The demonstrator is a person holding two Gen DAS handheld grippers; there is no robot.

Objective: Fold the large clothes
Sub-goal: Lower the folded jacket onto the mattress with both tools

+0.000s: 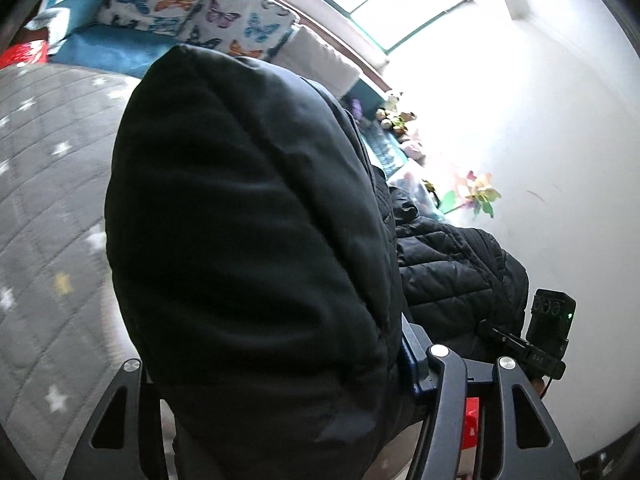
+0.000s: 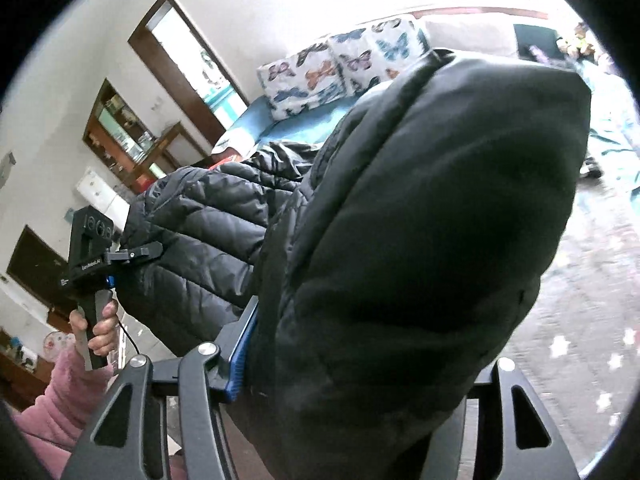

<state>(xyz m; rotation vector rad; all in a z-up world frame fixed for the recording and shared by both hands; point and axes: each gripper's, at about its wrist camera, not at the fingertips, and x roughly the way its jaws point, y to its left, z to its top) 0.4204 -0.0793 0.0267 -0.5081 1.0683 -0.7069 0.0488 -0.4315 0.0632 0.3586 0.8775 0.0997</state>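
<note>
Both grippers are clamped on a black quilted puffer jacket, held up off the grey star-patterned bed cover. The left gripper has a thick padded roll of the garment filling the space between its fingers; the right gripper is closed likewise on a matching padded bulk, its blue pad pressed into the fabric. The quilted body hangs slack between the two holds. Judgement: the jacket is light but bulky, soft and springy, with a smooth shell likely to slide in the pads. Deep holds on seams or hem edges are advisable, not on loose filling. The butterfly-print cushions at the back are clear of the work.
</note>
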